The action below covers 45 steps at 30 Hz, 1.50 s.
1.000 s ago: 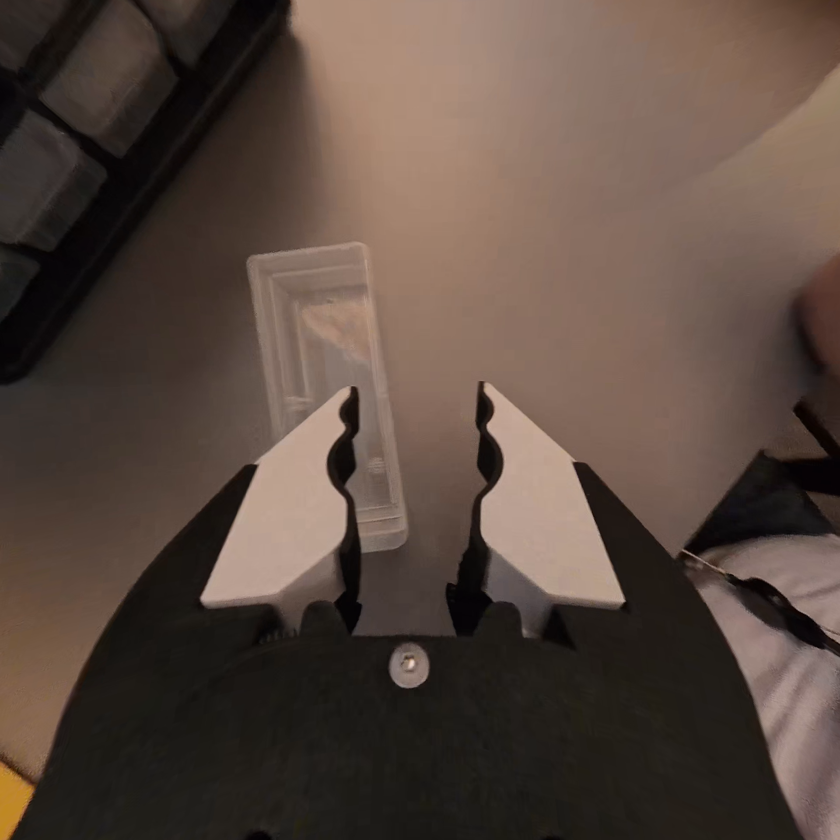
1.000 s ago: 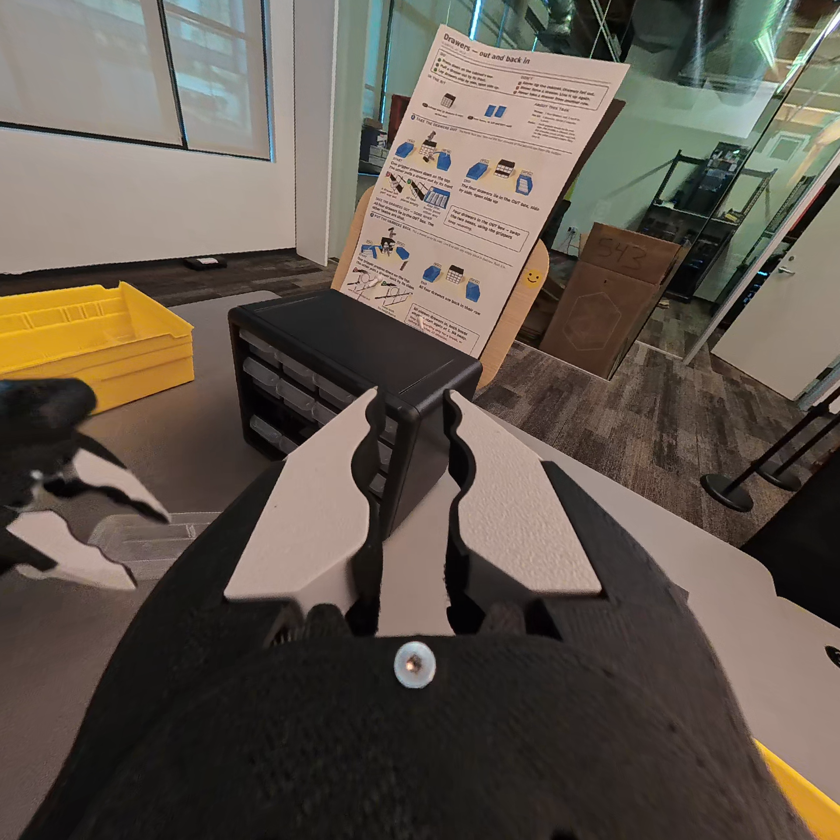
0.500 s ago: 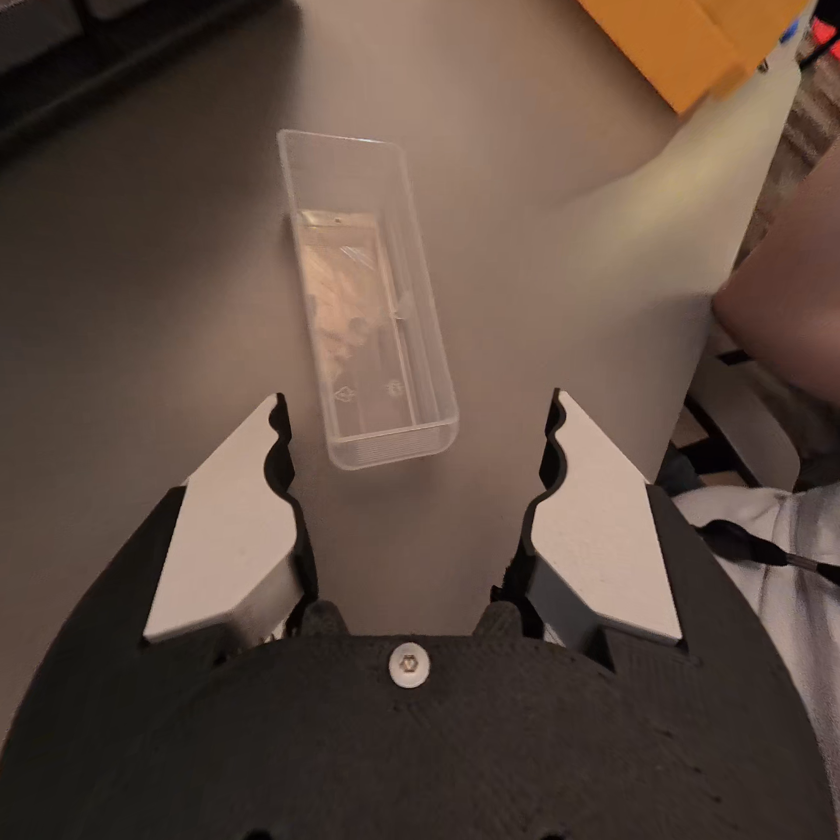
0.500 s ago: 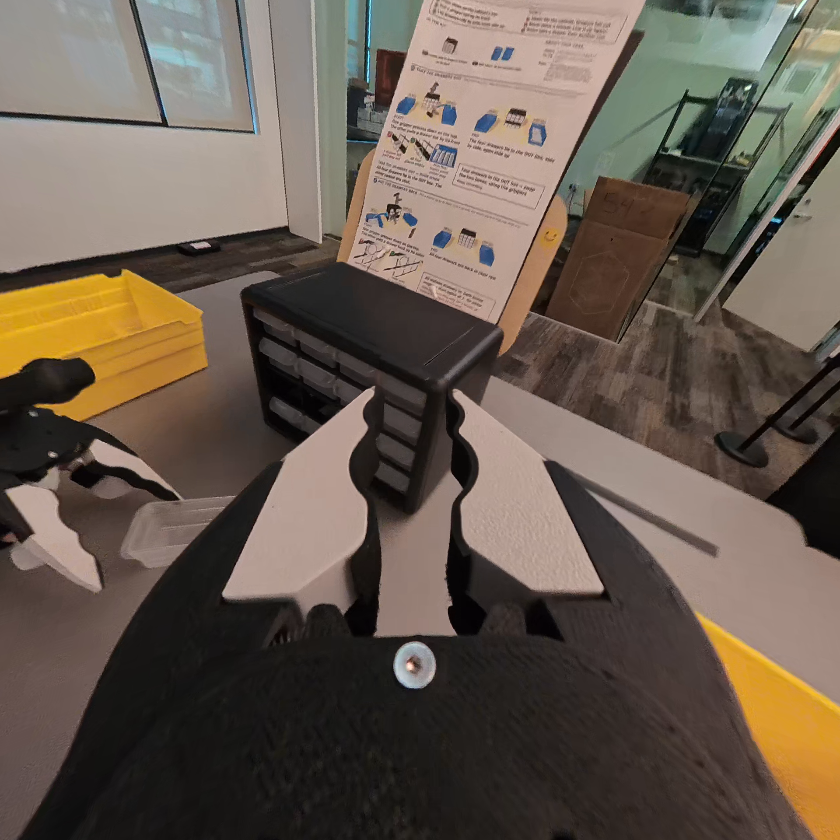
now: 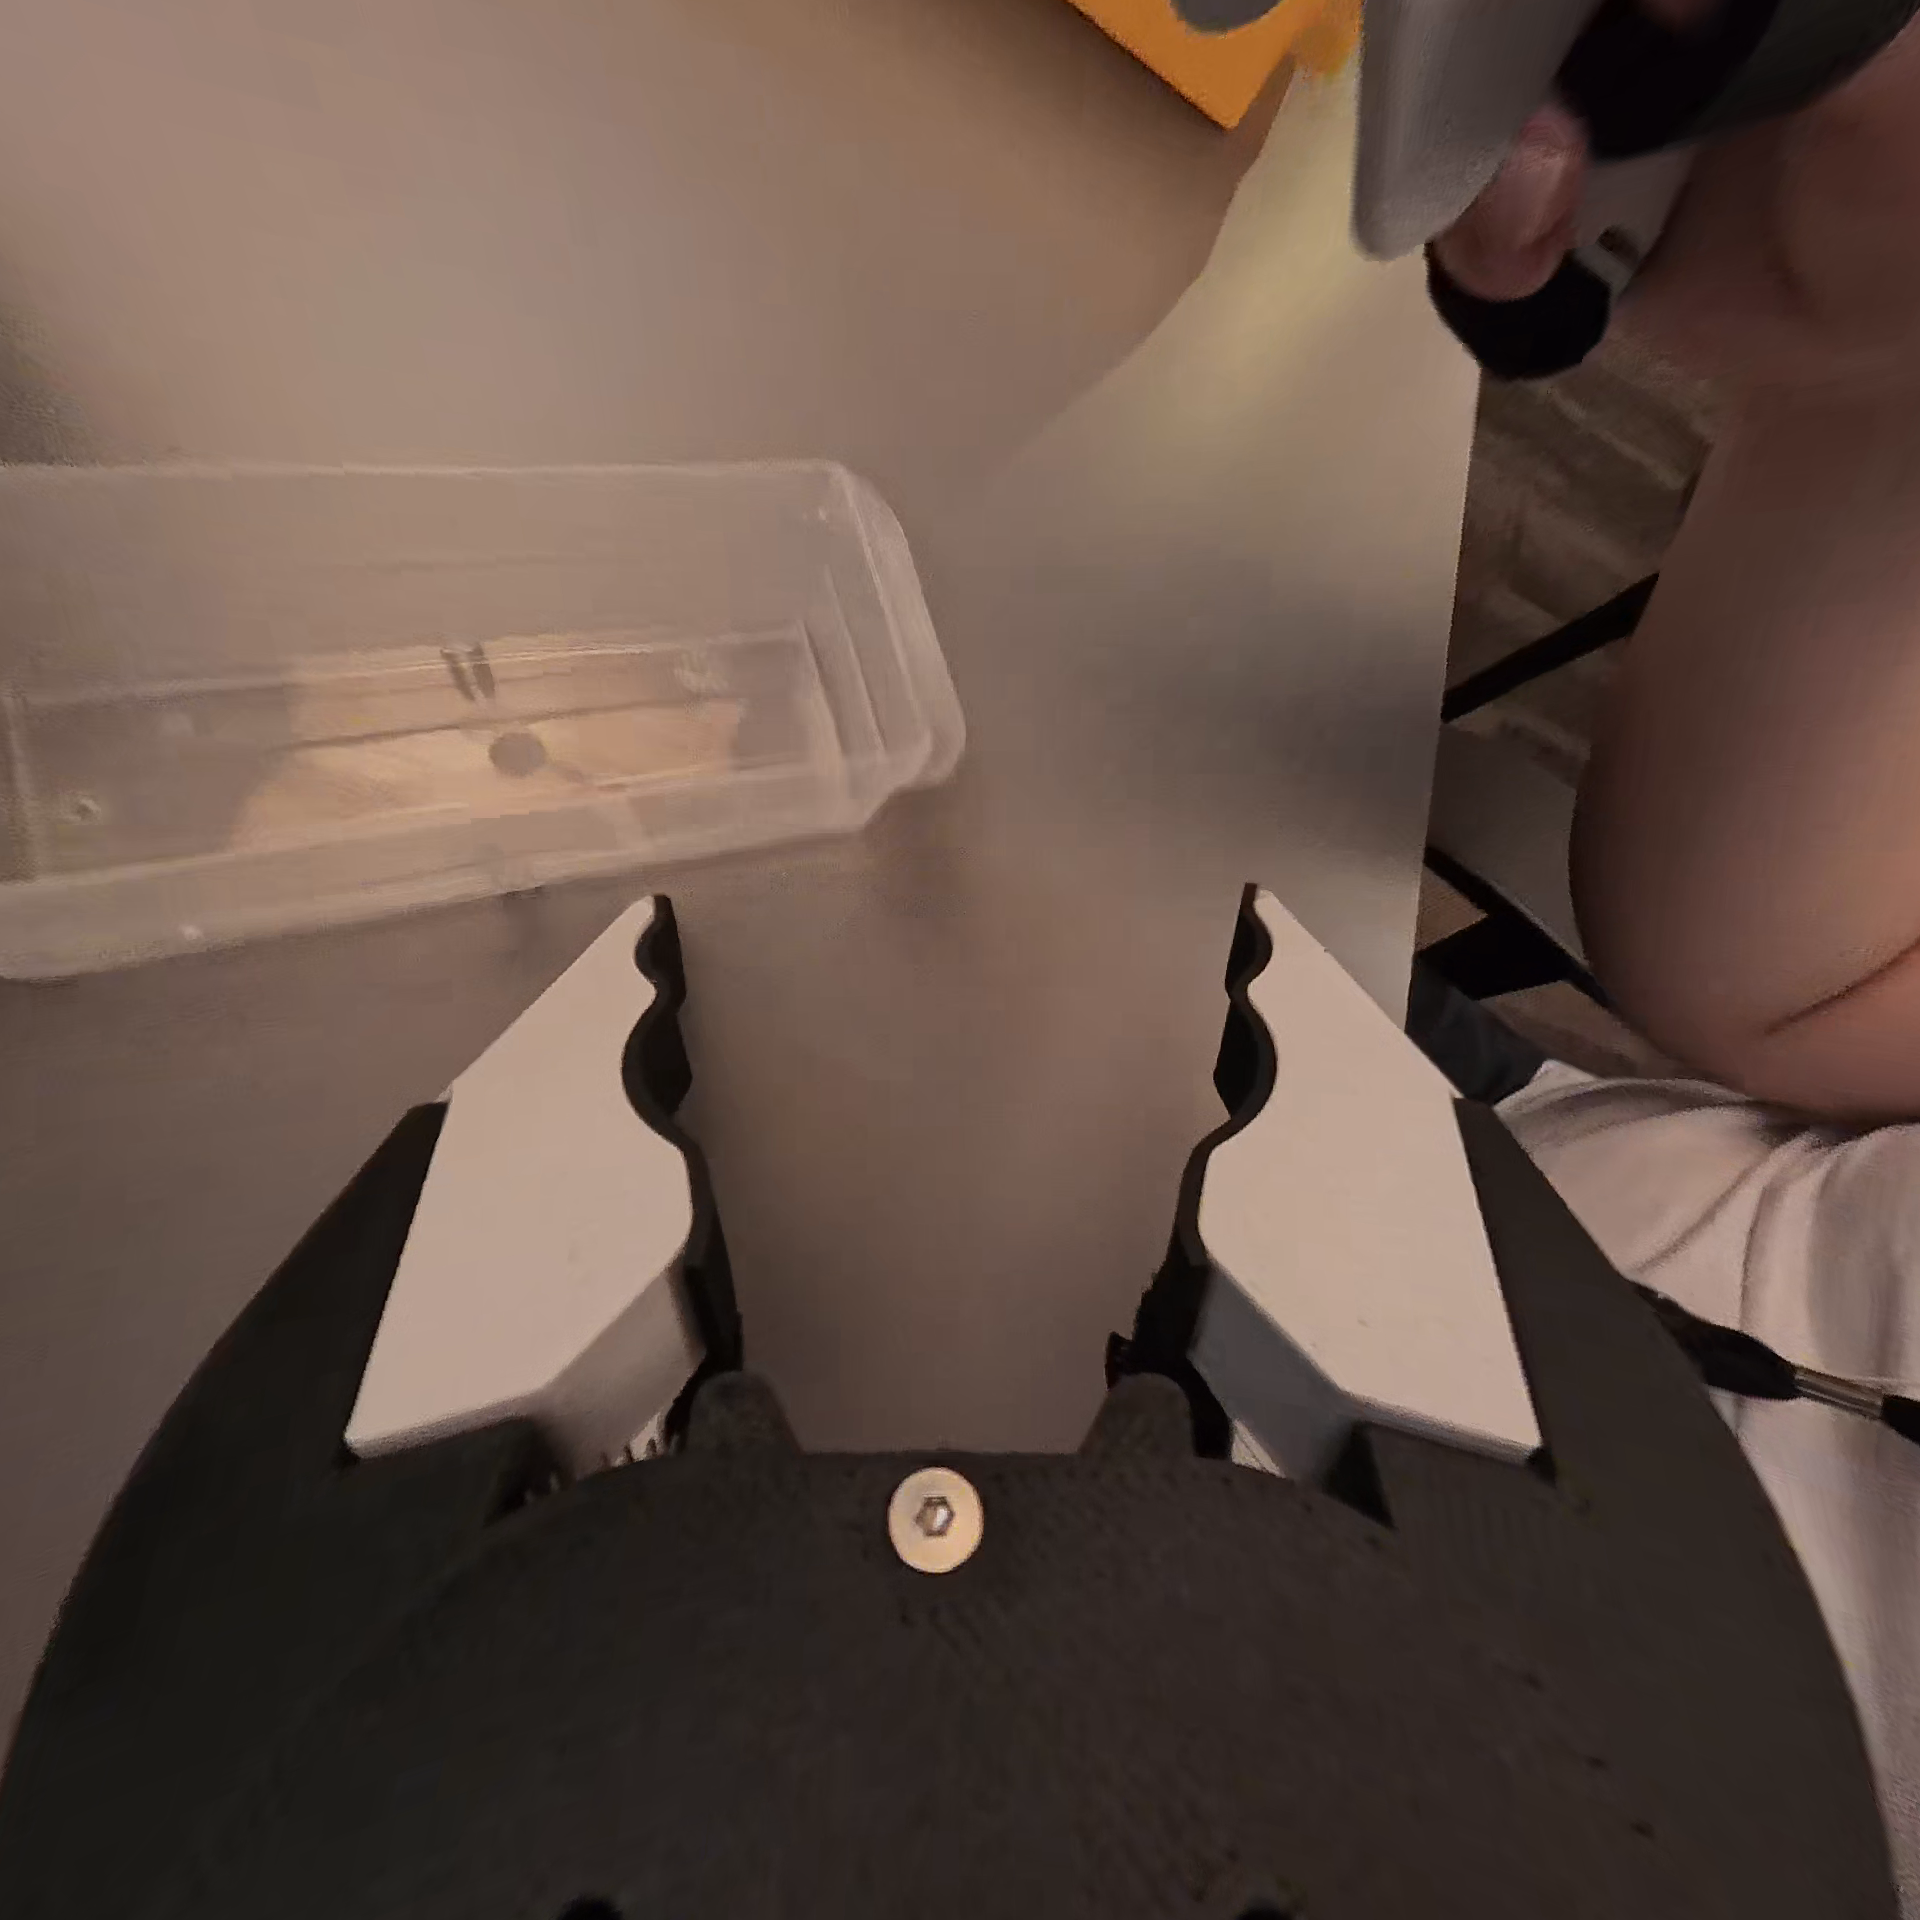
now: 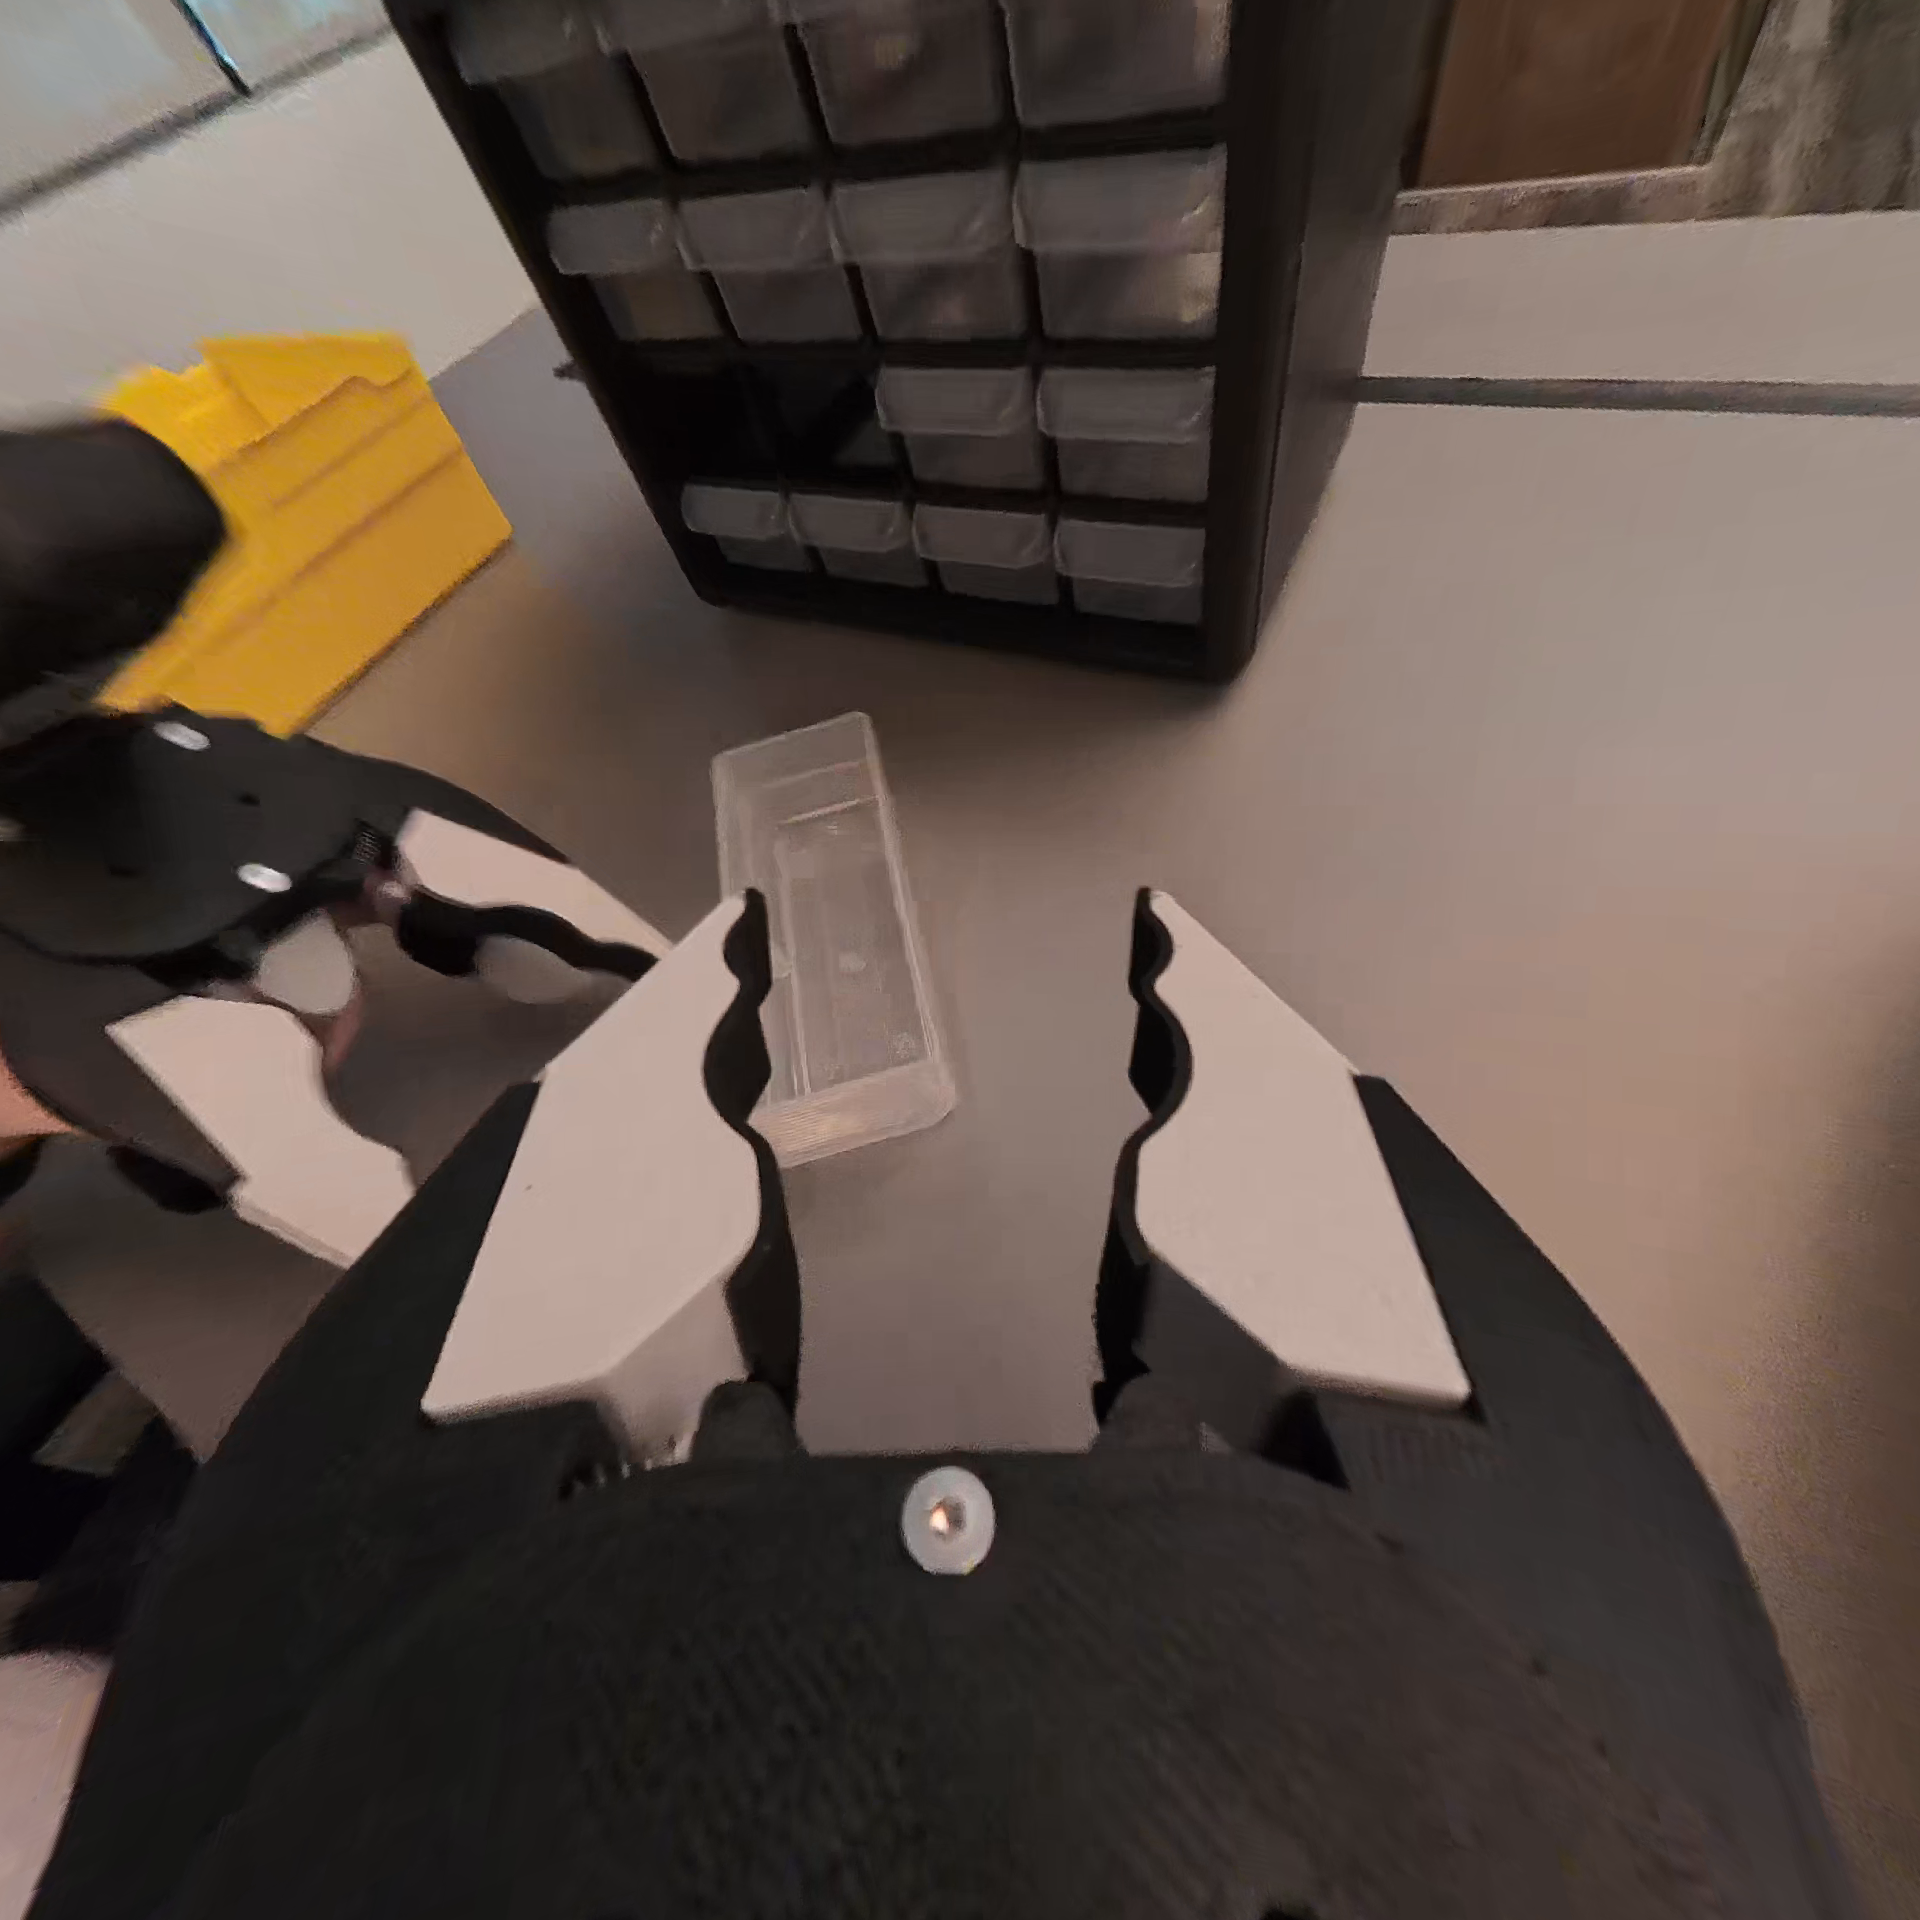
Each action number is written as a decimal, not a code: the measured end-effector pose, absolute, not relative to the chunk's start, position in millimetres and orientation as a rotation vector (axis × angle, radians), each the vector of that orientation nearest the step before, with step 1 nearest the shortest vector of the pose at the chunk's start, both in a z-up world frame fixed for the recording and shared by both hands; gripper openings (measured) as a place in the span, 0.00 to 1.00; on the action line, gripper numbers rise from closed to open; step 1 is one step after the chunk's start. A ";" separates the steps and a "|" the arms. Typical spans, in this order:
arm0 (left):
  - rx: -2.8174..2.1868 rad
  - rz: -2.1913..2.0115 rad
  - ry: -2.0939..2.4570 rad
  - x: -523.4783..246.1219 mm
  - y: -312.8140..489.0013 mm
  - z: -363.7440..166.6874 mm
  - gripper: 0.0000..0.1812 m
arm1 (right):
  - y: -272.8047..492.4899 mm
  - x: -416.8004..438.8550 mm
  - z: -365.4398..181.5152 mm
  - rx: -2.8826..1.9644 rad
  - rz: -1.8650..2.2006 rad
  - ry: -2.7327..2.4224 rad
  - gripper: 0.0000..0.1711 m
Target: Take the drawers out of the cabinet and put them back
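A clear drawer [image 6: 831,935] is lying flat on the gray tabletop [image 6: 1507,883], out of the cabinet [image 6: 935,312]. In the right wrist view it is sitting in the middle of the frame, with its open side facing up. The black cabinet is standing behind it, at the top of the frame, a little apart from it. Most slots in the cabinet are holding clear drawers. Two slots on the left side of the third row are looking dark and empty.

The right gripper [image 6: 943,904] is hanging over the near end of the drawer. Its two white fingers are standing wide apart and holding nothing. The left finger is covering part of the drawer's near left corner in the picture.

The left gripper [image 6: 416,997] is showing at the left of the same frame. Its fingers are spread apart too, and they are not touching the drawer. In the left wrist view, the left gripper [image 5: 954,904] is pointing down at bare tabletop [image 5: 1039,468], and the drawer [image 5: 447,707] is lying at the left of the frame, just past the left finger.

A yellow bin [image 6: 312,520] is sitting on the tabletop at the left, beside the cabinet.
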<state>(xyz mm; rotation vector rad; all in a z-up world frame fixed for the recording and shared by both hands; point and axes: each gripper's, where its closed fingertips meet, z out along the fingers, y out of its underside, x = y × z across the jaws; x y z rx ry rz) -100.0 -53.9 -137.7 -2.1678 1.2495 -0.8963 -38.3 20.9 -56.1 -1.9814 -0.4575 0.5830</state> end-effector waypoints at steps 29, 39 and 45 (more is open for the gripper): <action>-1.816 -0.415 0.944 -261.2 198.1 99.6 0.00 | 2.8 -93.0 -132.8 -2.072 0.508 -1.073 0.51; -1.841 -0.483 0.807 -251.7 151.5 94.8 0.08 | -14.8 -110.0 -133.7 -2.079 0.634 -1.082 0.50; -1.990 -0.631 0.655 -232.4 39.0 -3.8 0.30 | -38.8 -164.3 -119.0 -2.016 1.029 -1.105 0.50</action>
